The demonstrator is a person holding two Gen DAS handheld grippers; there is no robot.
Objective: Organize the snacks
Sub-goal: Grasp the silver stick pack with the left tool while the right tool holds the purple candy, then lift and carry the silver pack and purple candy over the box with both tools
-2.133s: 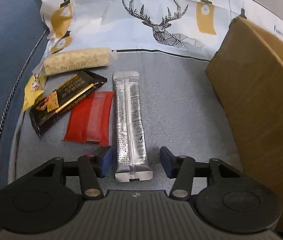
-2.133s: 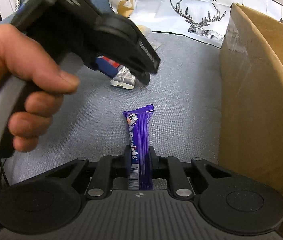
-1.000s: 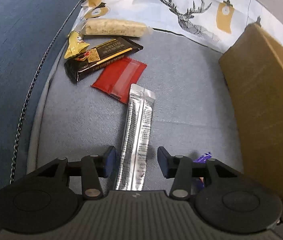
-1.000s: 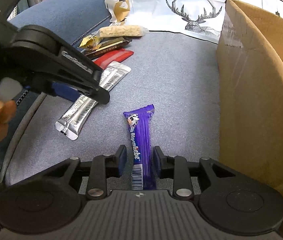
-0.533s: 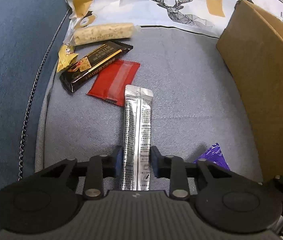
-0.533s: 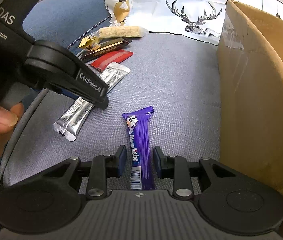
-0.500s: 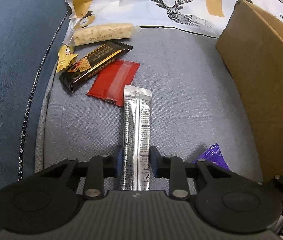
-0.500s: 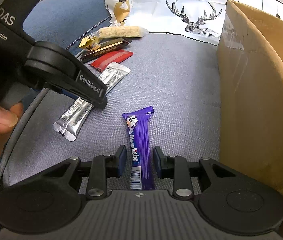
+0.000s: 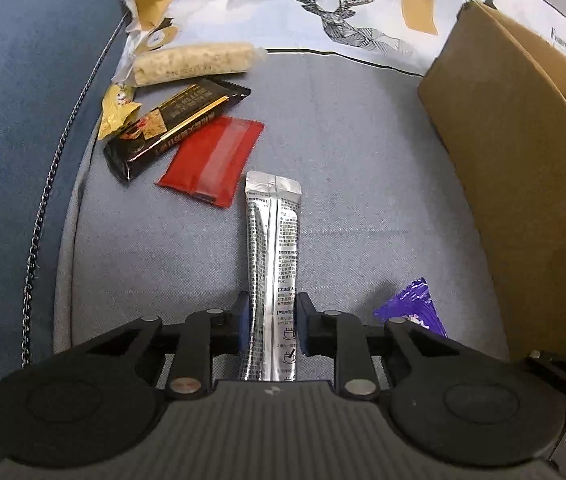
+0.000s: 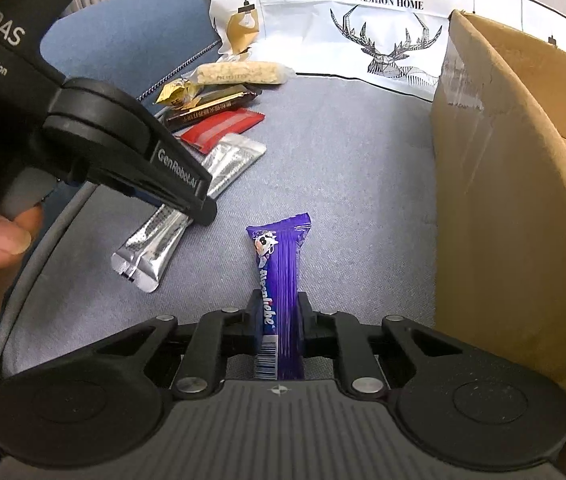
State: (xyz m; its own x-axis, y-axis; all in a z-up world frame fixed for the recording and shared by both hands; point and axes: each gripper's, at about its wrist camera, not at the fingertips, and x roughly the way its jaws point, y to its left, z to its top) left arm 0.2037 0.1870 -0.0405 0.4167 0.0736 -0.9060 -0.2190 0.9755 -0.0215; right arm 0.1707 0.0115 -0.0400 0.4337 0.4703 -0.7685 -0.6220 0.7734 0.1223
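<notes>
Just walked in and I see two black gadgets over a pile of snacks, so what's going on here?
A person is sorting snacks on a grey cushion with a handheld gripper in each hand. The left gripper has just closed on a silver sachet, and the right gripper has just closed on a purple candy bar. Both packets still lie on the cushion. A cardboard box stands open beside them.

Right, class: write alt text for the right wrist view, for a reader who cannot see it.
The right gripper is shut on a purple snack bar lying on a grey cushion. Left of it, the left gripper clamps a silver sachet, with more snacks behind and a cardboard box on the right.
</notes>
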